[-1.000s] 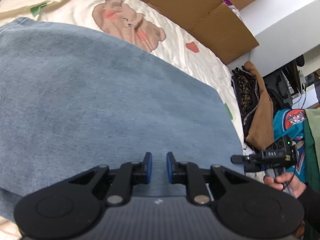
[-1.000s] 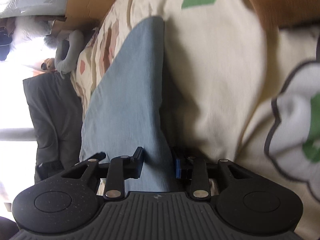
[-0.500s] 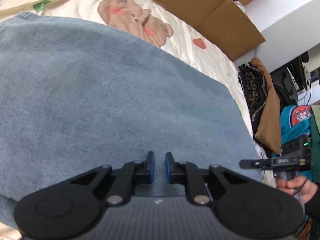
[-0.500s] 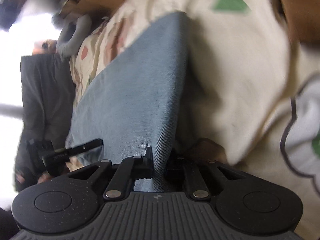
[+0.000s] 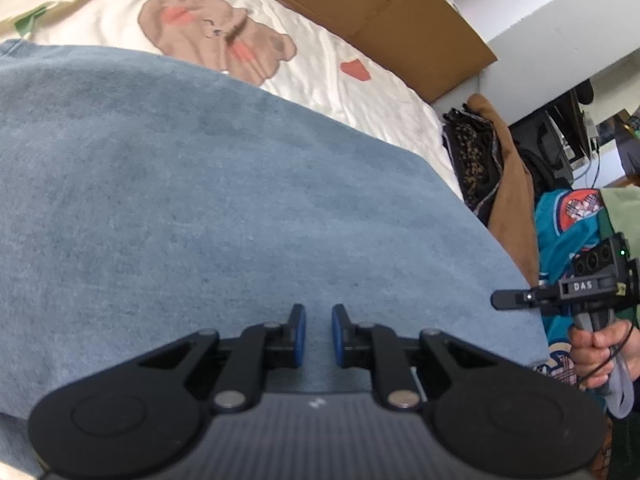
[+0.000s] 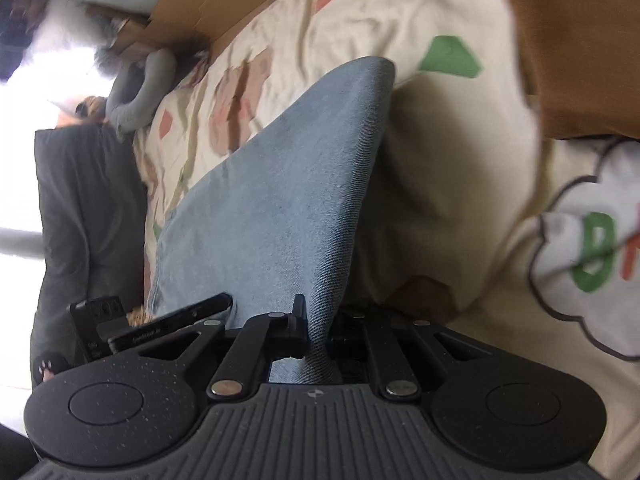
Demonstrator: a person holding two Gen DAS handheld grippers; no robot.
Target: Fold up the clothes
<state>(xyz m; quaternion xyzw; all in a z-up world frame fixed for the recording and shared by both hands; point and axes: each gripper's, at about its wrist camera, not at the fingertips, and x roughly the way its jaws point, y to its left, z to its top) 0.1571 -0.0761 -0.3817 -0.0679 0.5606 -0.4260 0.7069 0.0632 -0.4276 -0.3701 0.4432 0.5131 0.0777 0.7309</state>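
The bedspread (image 5: 328, 60), cream with bear and heart prints, serves as the folding surface; cardboard (image 5: 360, 4) lines its far edge. The blue garment (image 5: 200, 200), the thing being folded, lies spread across the bedspread and fills most of the left wrist view. In the right wrist view one edge of it rises off the bed as a taut sheet (image 6: 288, 184), apparently raised so that it can be carried over the rest as a fold. A heap of other clothes (image 5: 492, 168) waits off the bed's side. The right gripper (image 6: 316, 336) is clamped on that raised edge, the cloth pinched between its fingers. The left gripper (image 5: 318, 336) sits low at the garment's near edge, its fingers narrow with a small gap; cloth shows in the gap, but whether any is pinched cannot be told. It probably grips the matching corner.
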